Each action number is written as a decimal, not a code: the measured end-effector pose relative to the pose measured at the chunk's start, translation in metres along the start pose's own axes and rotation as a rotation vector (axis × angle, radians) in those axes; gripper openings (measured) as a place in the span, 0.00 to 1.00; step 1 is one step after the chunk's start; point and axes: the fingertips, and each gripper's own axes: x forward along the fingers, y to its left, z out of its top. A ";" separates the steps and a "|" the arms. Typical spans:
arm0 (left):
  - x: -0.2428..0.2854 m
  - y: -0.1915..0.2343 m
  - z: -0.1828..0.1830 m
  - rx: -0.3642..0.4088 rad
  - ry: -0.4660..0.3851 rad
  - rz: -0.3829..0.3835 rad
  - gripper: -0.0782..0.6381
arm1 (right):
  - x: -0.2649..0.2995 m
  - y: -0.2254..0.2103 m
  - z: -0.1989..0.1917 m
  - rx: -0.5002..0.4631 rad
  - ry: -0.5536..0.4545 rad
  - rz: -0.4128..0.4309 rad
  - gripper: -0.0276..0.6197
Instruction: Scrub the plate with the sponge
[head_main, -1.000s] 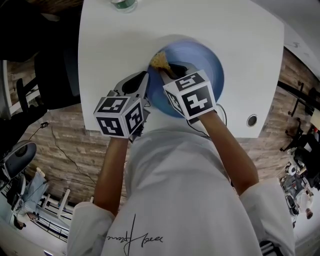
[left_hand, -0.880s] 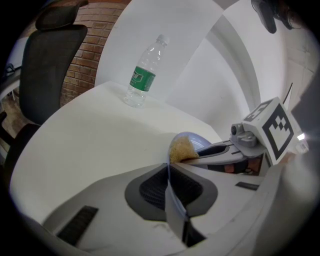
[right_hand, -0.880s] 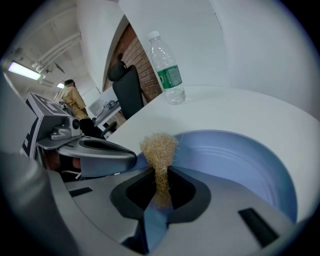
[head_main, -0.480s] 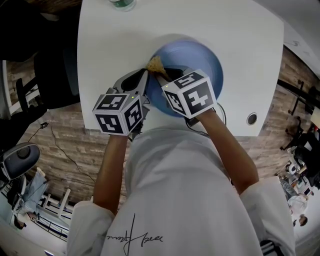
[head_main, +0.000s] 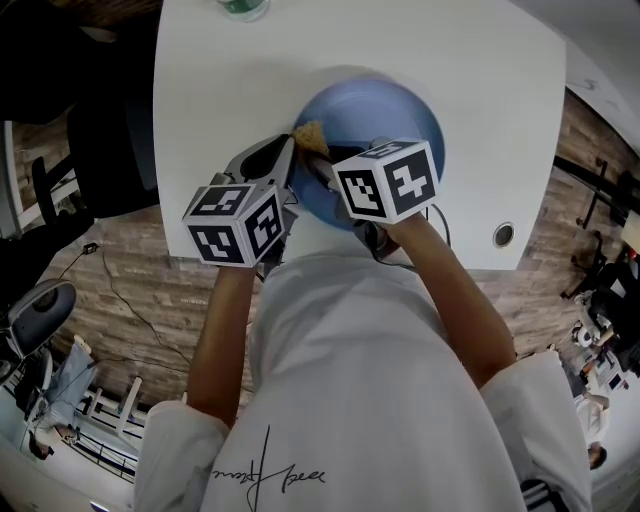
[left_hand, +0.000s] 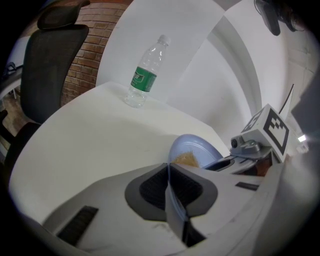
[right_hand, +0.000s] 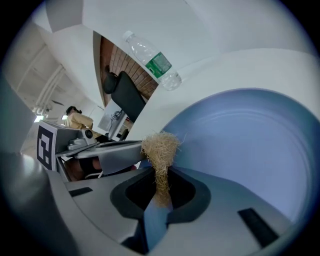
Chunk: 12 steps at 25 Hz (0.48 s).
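At the plate (head_main: 400, 110) rim, left claw (left_hand: 169, 172) clamped; right claw (right_hand: 160, 186) tight around sponge (right_hand: 160, 149).

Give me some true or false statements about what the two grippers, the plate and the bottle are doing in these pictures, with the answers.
1. The right gripper is clamped on the sponge. True.
2. The left gripper is open and clear of the plate. False: its jaws are closed on the plate's rim.
3. The plate is red. False: it is blue.
4. A bottle with a green label stands on the table. True.
5. The sponge sits at the plate's centre. False: it is near the rim, beside the left gripper.
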 end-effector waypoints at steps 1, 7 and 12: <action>0.000 0.000 0.000 -0.001 -0.001 0.000 0.14 | 0.000 0.001 -0.002 0.010 0.007 0.010 0.11; 0.000 0.002 0.001 -0.007 -0.003 0.000 0.14 | 0.004 0.008 -0.017 0.056 0.075 0.074 0.11; 0.000 0.000 0.003 -0.004 -0.006 0.000 0.14 | 0.004 0.018 -0.042 0.020 0.204 0.129 0.11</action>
